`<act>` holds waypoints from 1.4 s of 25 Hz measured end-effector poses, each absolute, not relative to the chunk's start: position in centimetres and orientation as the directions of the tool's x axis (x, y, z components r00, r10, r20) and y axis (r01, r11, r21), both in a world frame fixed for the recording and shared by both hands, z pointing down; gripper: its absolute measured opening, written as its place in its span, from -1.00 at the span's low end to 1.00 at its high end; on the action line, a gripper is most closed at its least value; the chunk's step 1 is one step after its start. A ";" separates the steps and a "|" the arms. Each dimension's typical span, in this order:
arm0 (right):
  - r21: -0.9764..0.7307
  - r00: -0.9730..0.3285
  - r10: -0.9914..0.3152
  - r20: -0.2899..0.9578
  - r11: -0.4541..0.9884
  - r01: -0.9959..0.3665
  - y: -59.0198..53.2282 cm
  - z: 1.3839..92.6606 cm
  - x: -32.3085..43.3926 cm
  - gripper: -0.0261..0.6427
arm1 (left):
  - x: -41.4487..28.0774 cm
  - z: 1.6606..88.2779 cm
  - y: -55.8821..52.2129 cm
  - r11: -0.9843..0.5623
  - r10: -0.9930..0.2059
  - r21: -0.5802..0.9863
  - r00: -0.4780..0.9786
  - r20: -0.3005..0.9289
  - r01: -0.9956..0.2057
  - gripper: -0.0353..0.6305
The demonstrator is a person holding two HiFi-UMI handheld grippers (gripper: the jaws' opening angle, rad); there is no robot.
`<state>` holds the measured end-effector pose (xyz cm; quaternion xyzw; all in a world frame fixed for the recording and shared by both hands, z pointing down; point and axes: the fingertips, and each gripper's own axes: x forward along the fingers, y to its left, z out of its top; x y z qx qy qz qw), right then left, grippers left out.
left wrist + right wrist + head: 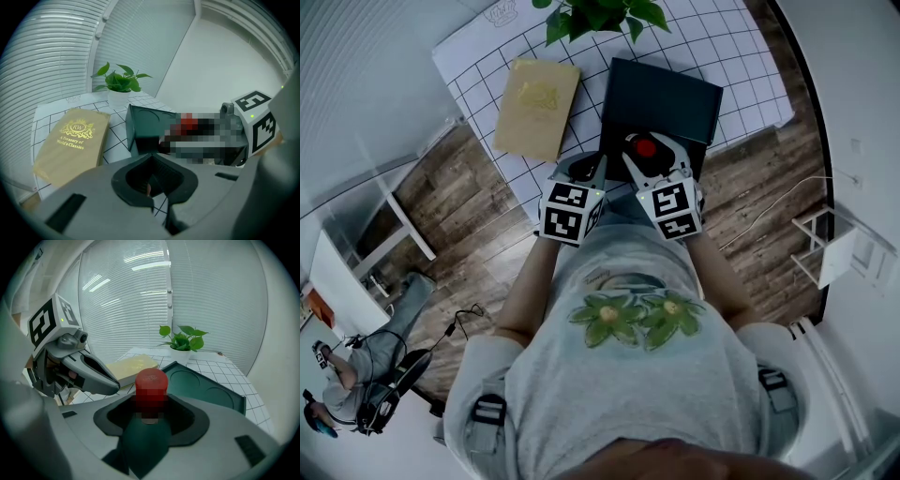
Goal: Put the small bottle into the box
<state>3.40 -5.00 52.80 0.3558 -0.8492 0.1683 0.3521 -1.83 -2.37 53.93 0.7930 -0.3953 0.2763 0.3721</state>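
Observation:
The small bottle [151,380] has a red cap and a dark green body, and my right gripper [150,414] is shut on it. In the head view the bottle [646,147] hangs over the near edge of the dark green box [661,98]. The box [206,390] lies open on the white grid mat, showing round recesses inside. My left gripper [581,171] sits just left of the right one, near the box's near left corner [140,129]. Its jaws [152,180] are shut with nothing between them.
A tan hardback book [536,108] lies on the mat left of the box. A potted green plant [600,14] stands at the back. The grid mat [741,56] covers a wooden table whose near edge is by the person's body. A white rack [844,248] stands at the right.

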 end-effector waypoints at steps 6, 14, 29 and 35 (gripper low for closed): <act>-0.031 -0.497 -0.473 0.727 0.701 -0.712 -4.9 53.6 3.1 -0.27 | -2.0 54.1 -2.6 -0.410 -0.419 0.373 0.535 0.733 -0.832 -0.87; -0.033 -0.493 -0.451 0.744 0.712 -0.701 -4.7 54.2 2.7 -0.27 | -2.2 54.1 -2.8 -0.408 -0.411 0.380 0.539 0.735 -0.830 -0.88; -0.025 -0.485 -0.430 0.761 0.728 -0.685 -4.9 55.3 2.3 -0.27 | -2.7 54.4 -3.2 -0.407 -0.399 0.385 0.541 0.740 -0.828 -0.87; -0.018 -0.480 -0.426 0.767 0.734 -0.679 -4.9 55.6 2.0 -0.27 | -2.7 54.6 -3.2 -0.409 -0.394 0.389 0.544 0.740 -0.825 -0.88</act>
